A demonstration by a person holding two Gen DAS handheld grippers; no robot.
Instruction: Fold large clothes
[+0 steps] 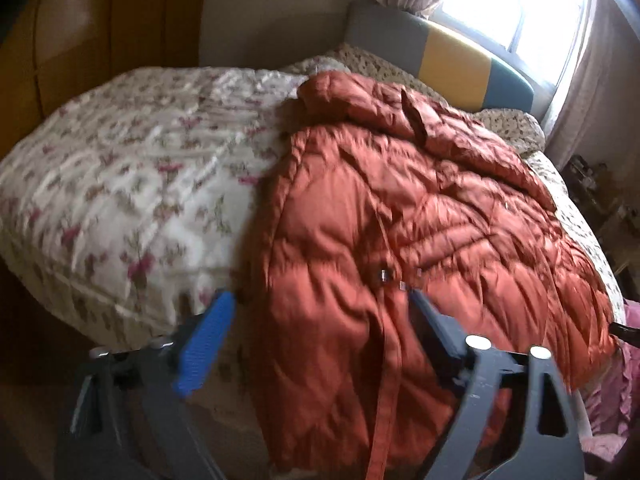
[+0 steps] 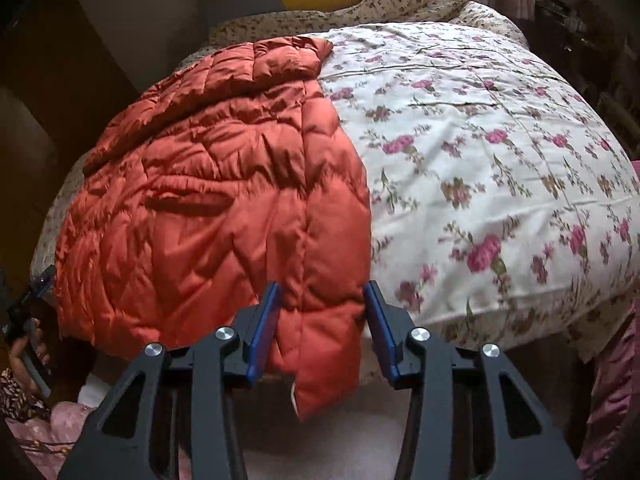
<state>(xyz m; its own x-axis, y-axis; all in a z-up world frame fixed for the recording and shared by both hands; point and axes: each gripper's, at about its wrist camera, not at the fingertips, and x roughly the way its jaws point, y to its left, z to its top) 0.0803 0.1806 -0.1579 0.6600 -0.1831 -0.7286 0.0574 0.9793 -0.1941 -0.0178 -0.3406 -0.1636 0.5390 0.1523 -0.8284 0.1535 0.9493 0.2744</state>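
Note:
A large rust-orange quilted puffer coat lies spread on a bed with a floral cover. Its hem hangs over the near edge of the bed. My left gripper is open, its jaws on either side of the coat's hem near the front opening; the right finger is partly hidden by the fabric. In the right wrist view the coat covers the left half of the bed. My right gripper is open, with a corner of the hem between its blue pads, not pinched.
A grey, yellow and teal headboard stands at the far end under a bright window with curtains. Pink fabric lies on the floor beside the bed. The left gripper shows at the right wrist view's left edge.

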